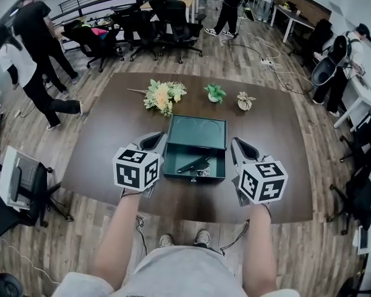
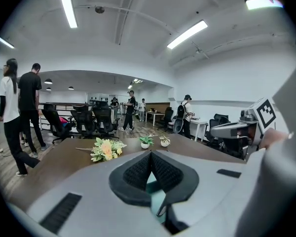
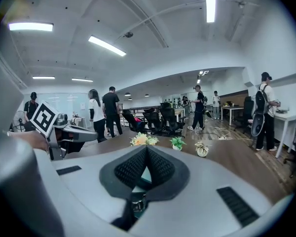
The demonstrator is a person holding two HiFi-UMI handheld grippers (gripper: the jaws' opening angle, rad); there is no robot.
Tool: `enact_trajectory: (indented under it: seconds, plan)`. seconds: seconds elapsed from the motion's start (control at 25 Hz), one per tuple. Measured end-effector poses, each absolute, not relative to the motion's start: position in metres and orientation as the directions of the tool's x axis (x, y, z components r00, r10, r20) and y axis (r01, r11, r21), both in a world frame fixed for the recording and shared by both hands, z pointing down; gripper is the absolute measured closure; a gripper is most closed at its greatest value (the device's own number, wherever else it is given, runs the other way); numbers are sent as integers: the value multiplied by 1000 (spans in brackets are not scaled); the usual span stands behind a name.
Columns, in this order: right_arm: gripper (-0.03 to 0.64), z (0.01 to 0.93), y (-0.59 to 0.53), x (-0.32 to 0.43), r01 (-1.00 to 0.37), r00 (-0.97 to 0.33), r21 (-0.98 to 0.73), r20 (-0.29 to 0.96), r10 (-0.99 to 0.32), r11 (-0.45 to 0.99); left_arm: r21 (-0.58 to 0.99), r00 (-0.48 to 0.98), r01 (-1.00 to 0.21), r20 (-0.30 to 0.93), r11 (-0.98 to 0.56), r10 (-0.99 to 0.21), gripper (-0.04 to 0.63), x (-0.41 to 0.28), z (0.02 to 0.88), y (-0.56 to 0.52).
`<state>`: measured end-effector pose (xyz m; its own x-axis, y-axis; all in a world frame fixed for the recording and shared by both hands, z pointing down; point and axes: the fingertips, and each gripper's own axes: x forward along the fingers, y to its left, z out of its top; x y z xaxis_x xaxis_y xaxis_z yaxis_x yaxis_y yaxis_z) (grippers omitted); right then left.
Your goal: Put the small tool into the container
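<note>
A dark green container [image 1: 179,176] lies open at the middle of the brown table [image 1: 111,135]. A slim black tool [image 1: 193,164] rests inside it, tilted, beside a metal latch. My left gripper [image 1: 154,140] hovers at the container's left side and my right gripper [image 1: 240,146] at its right side, both pointing away from me. In the left gripper view the left gripper [image 2: 150,154] has its pads together, with nothing between them. The right gripper [image 3: 146,149] looks the same in its own view. Green container wall [image 2: 154,198] shows below the pads.
Behind the container stand a bunch of artificial flowers [image 1: 162,94], a small green plant [image 1: 215,93] and a small pale pot [image 1: 245,101]. Office chairs [image 1: 173,17] and several people stand beyond the table. The table's near edge is just in front of me.
</note>
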<state>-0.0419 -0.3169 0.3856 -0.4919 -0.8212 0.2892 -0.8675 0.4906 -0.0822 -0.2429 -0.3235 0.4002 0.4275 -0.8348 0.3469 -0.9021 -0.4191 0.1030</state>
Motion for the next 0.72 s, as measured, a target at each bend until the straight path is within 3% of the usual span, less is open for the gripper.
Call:
enact_trajectory:
  seconds: [0.72]
  plan:
    - [614, 394, -318, -37, -870, -486, -84, 306, -818, 485, 144, 454, -890, 358, -432, -816, 598, -234, 410, -324]
